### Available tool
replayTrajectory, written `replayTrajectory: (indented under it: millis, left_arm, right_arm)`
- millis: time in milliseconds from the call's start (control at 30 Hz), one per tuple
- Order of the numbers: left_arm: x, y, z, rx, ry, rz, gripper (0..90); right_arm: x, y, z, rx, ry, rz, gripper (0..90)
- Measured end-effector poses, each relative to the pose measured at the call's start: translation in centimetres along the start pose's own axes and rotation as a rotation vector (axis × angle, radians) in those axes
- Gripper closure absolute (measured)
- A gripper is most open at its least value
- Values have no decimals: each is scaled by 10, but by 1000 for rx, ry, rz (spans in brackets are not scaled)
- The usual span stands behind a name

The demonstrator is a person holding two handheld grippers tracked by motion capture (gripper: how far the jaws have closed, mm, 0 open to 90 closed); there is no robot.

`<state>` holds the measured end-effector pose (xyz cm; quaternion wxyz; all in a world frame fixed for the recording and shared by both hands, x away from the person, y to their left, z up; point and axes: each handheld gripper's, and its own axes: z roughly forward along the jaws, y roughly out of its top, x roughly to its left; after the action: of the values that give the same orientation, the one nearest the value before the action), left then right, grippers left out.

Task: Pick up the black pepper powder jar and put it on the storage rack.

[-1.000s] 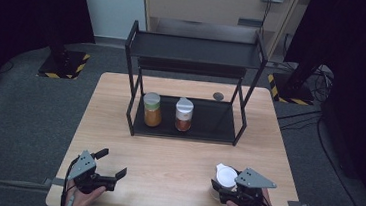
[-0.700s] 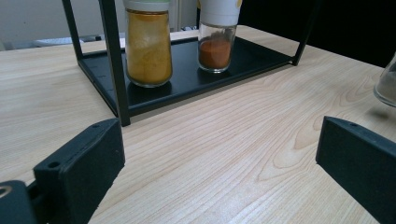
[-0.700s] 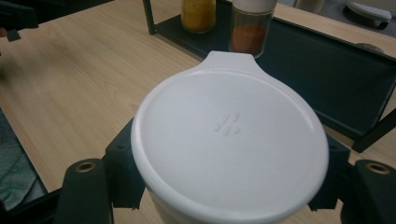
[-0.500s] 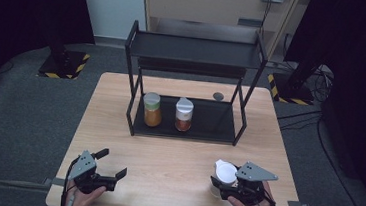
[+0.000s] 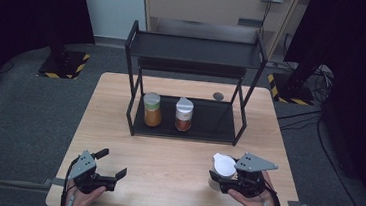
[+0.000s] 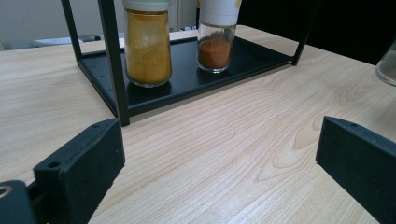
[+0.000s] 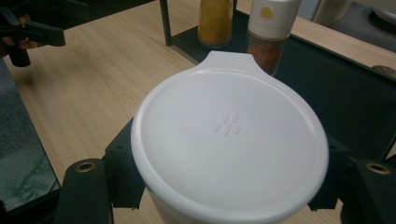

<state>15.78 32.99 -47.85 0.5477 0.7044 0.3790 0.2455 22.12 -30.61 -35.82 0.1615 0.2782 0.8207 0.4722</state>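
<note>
My right gripper (image 5: 221, 174) is shut on a clear jar with a white lid (image 5: 224, 165) at the front right of the table, held a little above the wood. In the right gripper view the white lid (image 7: 229, 140) sits between both black jaws of the right gripper (image 7: 229, 189). My left gripper (image 5: 111, 163) rests open at the front left with nothing between its jaws; in its own view the left gripper (image 6: 224, 158) faces bare wood. A yellow spice jar (image 5: 152, 109) and a red spice jar (image 5: 184, 114) stand on the lower shelf of the black rack (image 5: 219, 128).
The rack's top shelf (image 5: 195, 49) is bare. A small dark round disc (image 5: 217, 96) lies on the table behind the rack. The wooden table (image 5: 166, 157) has free room between the two grippers. Beyond the table is dark floor and a cabinet.
My right gripper has lifted slightly with the white-lidded jar in it. The left gripper has stayed where it was.
</note>
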Motion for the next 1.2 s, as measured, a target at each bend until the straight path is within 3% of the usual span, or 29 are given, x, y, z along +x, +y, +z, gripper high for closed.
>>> replayTrajectory:
  millis: [667,1200]
  left_arm:
    - [0,0,0,2,-3,0,2]
    - [0,1,1,6,-5,5,5]
  right_arm:
    - [-22,34,9,1,73,-40,315]
    - [-45,51,26,-10,77,-58,315]
